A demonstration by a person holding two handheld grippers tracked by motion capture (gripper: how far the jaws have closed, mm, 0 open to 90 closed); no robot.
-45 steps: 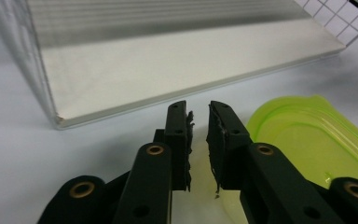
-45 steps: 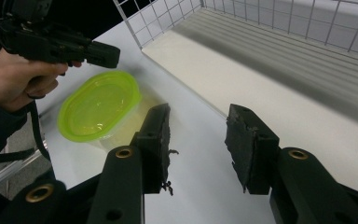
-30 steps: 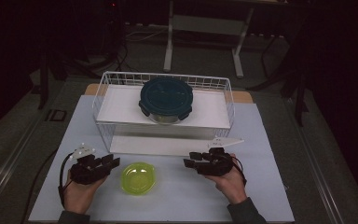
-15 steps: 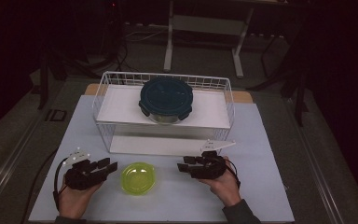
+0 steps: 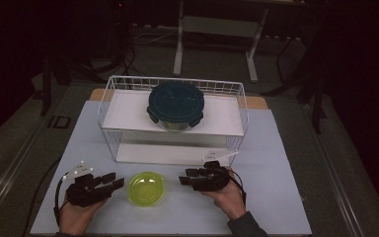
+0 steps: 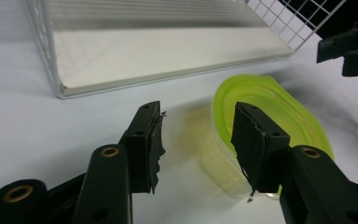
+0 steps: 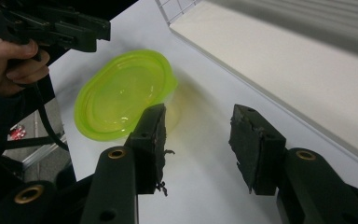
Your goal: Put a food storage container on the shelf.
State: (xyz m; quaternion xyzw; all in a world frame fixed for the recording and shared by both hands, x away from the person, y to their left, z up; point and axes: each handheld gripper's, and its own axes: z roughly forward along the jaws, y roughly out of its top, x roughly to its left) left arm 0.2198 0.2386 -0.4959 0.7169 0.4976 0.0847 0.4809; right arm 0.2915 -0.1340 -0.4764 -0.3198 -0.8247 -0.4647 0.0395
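Green lidded container [image 5: 146, 188] sits near table's front edge. Left gripper [image 5: 114, 180], jaws just opening and empty, should straddle its rim squarely; right gripper [image 5: 186, 177] spread, approaching opposite side.

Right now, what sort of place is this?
Likely a lab recording bench, dimly lit: a white table staged with a wire basket, a lidded container and a green bowl, with stand legs and cables on the floor behind.

Bowl [image 6: 270, 116] partly hidden behind a jaw in the left gripper view, its near rim covered by a jaw in the right gripper view, basket [image 6: 46, 51] cut off at the top edge in both gripper views, container [image 5: 175, 105] contents hidden under its lid.
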